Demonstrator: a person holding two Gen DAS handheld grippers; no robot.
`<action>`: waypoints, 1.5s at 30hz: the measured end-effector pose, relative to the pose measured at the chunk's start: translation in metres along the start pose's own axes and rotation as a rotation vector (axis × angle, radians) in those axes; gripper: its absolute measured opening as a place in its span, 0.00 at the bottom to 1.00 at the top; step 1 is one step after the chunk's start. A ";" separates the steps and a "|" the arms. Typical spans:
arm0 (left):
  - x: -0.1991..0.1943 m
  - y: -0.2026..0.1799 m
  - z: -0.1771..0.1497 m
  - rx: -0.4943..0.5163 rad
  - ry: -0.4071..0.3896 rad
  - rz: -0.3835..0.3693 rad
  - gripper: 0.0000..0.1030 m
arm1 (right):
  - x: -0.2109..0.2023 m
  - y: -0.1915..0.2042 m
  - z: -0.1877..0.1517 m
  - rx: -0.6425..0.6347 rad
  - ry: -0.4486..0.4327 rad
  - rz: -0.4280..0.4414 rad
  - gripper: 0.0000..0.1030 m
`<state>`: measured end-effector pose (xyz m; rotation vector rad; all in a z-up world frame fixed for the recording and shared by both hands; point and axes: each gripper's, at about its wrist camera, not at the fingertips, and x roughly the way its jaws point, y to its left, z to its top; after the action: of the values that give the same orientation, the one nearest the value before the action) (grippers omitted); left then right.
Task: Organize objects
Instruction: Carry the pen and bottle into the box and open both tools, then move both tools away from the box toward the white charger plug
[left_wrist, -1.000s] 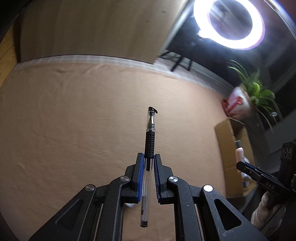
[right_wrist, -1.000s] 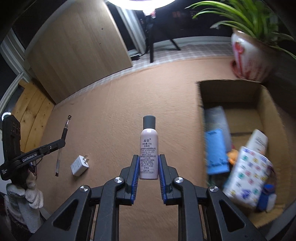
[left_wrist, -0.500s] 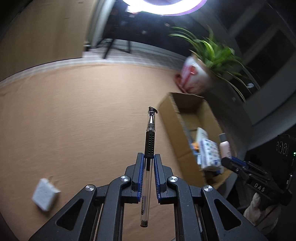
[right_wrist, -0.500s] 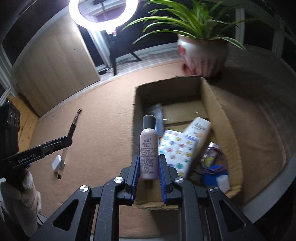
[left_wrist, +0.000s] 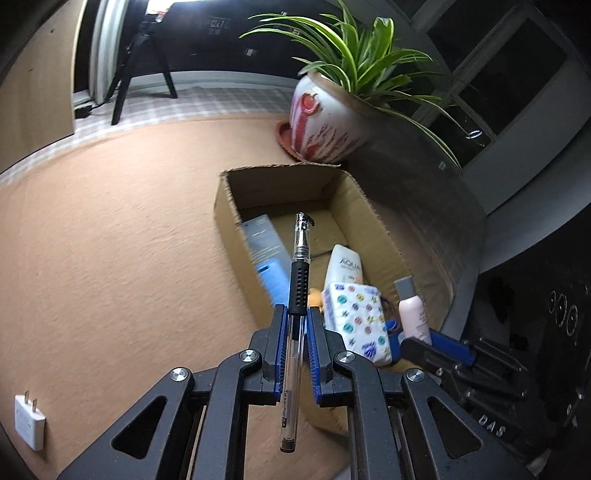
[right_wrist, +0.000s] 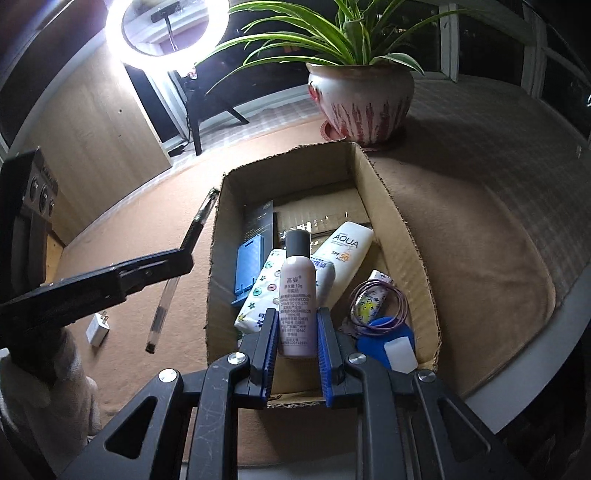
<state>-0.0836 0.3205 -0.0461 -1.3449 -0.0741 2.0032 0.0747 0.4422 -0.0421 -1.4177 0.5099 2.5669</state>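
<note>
My left gripper (left_wrist: 295, 325) pinches a clear pen (left_wrist: 298, 280) just below its black grip sleeve, capped end pointing away from me, bare tail hanging back under the fingers. My right gripper (right_wrist: 297, 336) clamps a small pink bottle (right_wrist: 298, 295) by its lower body, dark cap up. Both are aimed down at the cardboard box (right_wrist: 402, 236), which sits straight ahead of the right gripper and ahead and slightly right of the left one.

The step, as I judge it, is to drop both into the box, and the care lies in picking the landing spots. Directly beyond the bottle lie a patterned tissue pack (right_wrist: 258, 291) and a white sunscreen tube (right_wrist: 345, 251); to the right, purple hair bands (right_wrist: 380, 302) and a blue-and-white item at the near corner. I would lower the bottle until its base is near the pile before spreading the fingers, so it tips gently instead of bouncing.

From the right wrist view the pen is left of the box's near-left wall, over the brown cloth. I should carry it fully past that wall, towards the blue phone stand (right_wrist: 249, 269), and release it lying lengthwise. The white charger plug (left_wrist: 27, 422), behind and left, is not yet collected.
</note>
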 end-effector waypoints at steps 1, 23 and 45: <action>0.004 -0.003 0.003 0.004 -0.002 0.006 0.11 | 0.000 -0.001 0.000 0.002 0.000 -0.001 0.18; 0.014 -0.005 0.020 0.003 -0.021 0.009 0.43 | -0.005 -0.009 0.008 0.029 -0.054 -0.033 0.56; -0.061 0.097 -0.037 -0.117 -0.047 0.177 0.45 | 0.015 0.070 0.012 -0.086 -0.044 0.071 0.56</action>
<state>-0.0906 0.2008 -0.0553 -1.4201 -0.0974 2.2084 0.0358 0.3811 -0.0341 -1.3898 0.4570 2.7002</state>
